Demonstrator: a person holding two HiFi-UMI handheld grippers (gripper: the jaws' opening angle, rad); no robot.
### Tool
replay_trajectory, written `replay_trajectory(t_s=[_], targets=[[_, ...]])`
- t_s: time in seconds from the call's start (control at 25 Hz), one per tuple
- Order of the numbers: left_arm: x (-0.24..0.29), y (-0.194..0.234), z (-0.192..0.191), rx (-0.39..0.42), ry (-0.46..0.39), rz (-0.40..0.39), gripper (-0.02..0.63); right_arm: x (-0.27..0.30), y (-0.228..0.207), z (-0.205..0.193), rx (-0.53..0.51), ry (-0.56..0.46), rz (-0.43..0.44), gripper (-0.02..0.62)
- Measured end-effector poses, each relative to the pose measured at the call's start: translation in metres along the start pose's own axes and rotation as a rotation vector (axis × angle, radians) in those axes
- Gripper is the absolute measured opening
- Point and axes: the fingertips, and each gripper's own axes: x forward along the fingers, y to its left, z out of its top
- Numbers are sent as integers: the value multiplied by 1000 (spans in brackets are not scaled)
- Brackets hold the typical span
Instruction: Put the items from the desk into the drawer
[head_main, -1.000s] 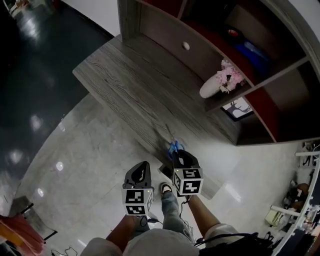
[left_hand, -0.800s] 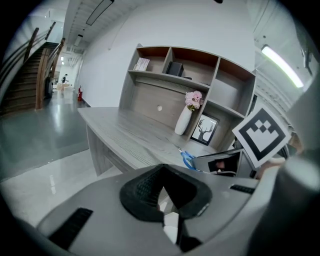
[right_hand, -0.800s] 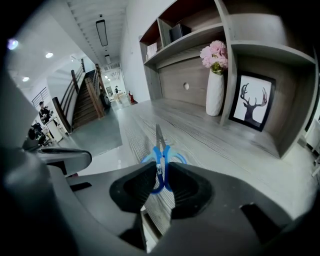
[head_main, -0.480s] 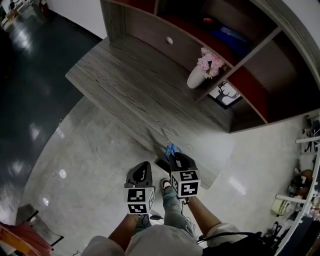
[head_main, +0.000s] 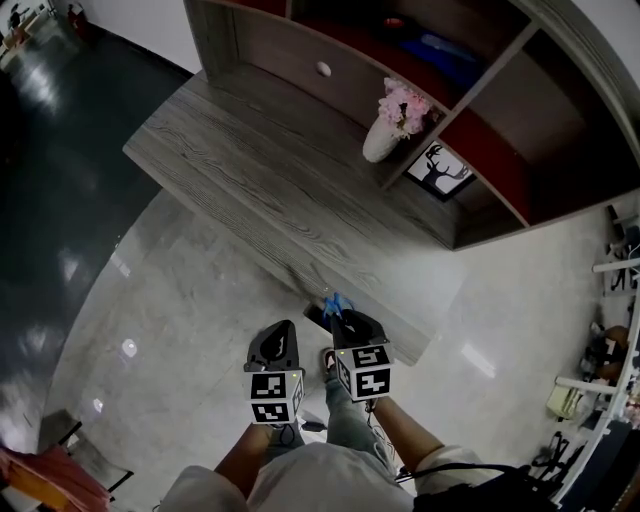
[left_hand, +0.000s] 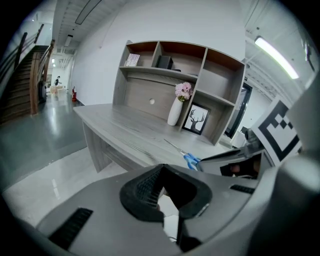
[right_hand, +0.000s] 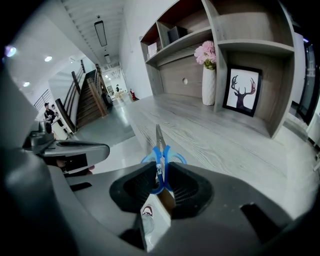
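Right gripper (right_hand: 161, 176) clamped on blue scissors (right_hand: 159, 145), at desk's (head_main: 250, 180) near edge. Left gripper (left_hand: 168, 200) parted, empty, just off desk's front. Drawer (head_main: 290, 55) at desk's back closed. Judged: one item grasped; drawer opening and all stowing left.

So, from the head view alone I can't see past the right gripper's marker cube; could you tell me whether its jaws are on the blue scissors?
Observer: Yes, the right gripper has its pads closed on the blue handle of the scissors.
Operator: Thank you; which way do the blades point?
Observer: Straight ahead of the gripper, shut together, near the front edge of the desk.
Operator: And is the left gripper carrying anything?
Observer: No, the left gripper is open with nothing between its jaws.
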Motion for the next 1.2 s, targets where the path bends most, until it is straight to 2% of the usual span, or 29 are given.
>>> replay_trajectory(t_s=[0.8,1.2], targets=[[-7,3,-38,11,67,11,-3,-1,33,-51,12,83,79,77],[-5,5,-51,-1,89,9,-3,-2,38,-85,10,164,109,77]])
